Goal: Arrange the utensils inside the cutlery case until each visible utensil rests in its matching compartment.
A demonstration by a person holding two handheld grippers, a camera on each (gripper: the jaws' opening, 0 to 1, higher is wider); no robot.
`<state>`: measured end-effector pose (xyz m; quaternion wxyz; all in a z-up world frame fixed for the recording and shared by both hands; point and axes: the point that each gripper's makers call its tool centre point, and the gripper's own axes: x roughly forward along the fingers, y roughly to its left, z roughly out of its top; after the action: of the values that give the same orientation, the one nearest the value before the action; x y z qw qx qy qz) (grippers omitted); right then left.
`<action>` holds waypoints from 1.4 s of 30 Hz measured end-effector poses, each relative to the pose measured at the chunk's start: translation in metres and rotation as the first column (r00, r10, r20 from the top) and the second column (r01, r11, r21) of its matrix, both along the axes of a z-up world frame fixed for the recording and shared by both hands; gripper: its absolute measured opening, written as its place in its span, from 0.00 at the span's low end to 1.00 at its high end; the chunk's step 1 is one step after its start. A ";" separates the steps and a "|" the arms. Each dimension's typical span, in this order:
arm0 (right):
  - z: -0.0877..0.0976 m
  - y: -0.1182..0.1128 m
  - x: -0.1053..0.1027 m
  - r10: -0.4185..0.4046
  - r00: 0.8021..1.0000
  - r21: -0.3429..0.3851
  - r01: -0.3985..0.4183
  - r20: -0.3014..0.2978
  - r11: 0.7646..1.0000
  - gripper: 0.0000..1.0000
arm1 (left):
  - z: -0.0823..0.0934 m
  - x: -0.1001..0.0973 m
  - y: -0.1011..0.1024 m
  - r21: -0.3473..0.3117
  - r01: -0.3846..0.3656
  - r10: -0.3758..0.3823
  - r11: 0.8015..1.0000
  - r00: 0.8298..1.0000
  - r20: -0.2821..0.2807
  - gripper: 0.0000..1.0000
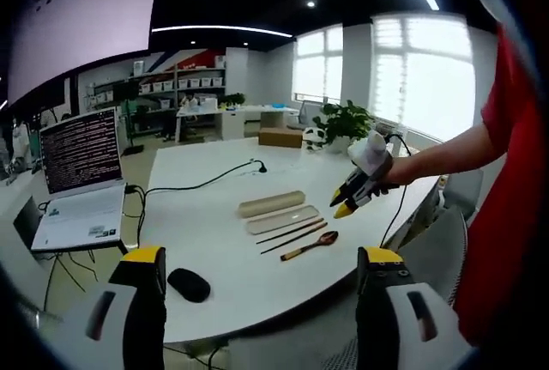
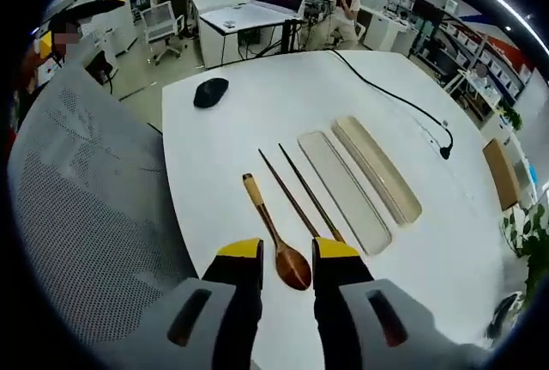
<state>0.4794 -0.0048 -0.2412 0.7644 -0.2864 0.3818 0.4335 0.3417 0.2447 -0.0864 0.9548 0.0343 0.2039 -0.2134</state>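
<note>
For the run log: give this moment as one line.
stage: before pickup | right gripper: open above brown wooden spoon | dark chopsticks: beside spoon on white table | beige case tray, lid: side by side | left gripper: open

left view far, right view overhead, sharing table (image 1: 214,241)

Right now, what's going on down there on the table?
Left gripper open, off the table. Right gripper open, hovering at the brown wooden spoon. Two dark chopsticks beside the open beige cutlery case. Nothing blocking.

Open laptop (image 1: 81,177), black mouse (image 2: 210,92), black cable (image 2: 395,95), potted plant (image 1: 343,121)
</note>
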 end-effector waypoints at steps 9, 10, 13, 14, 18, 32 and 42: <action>0.001 0.005 0.011 0.066 0.997 -0.045 -0.065 0.026 0.997 0.20 | 0.002 0.003 -0.002 0.016 0.001 -0.001 1.000 1.000 0.006 0.94; 0.001 0.005 0.012 0.070 0.997 -0.048 -0.068 0.027 0.996 0.20 | 0.003 0.004 -0.002 0.019 0.003 -0.003 1.000 1.000 0.006 0.94; 0.002 0.007 0.018 0.079 0.997 -0.048 -0.078 0.021 0.996 0.20 | 0.002 0.004 -0.001 0.031 0.007 -0.007 0.999 1.000 0.005 0.94; 0.001 0.007 0.019 0.078 0.997 -0.048 -0.077 0.019 0.996 0.21 | 0.002 0.004 -0.001 0.033 0.007 -0.007 0.999 1.000 0.003 0.94; -0.001 0.008 0.023 0.079 0.997 -0.047 -0.078 0.007 0.996 0.20 | 0.001 0.004 0.001 0.033 0.005 -0.005 0.999 1.000 0.000 0.94; -0.010 0.010 0.042 0.098 0.995 -0.055 -0.098 0.003 0.994 0.17 | -0.001 0.008 0.004 0.039 0.004 -0.003 0.999 1.000 -0.008 0.94; -0.022 0.009 0.051 0.077 0.997 -0.055 -0.078 -0.026 0.995 0.15 | -0.002 0.011 0.001 0.053 0.013 -0.013 0.998 1.000 -0.012 0.93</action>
<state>0.5300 0.0042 -0.2630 0.7341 -0.3174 0.3914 0.4552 0.3524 0.2459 -0.0883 0.9509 0.0598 0.2150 -0.2143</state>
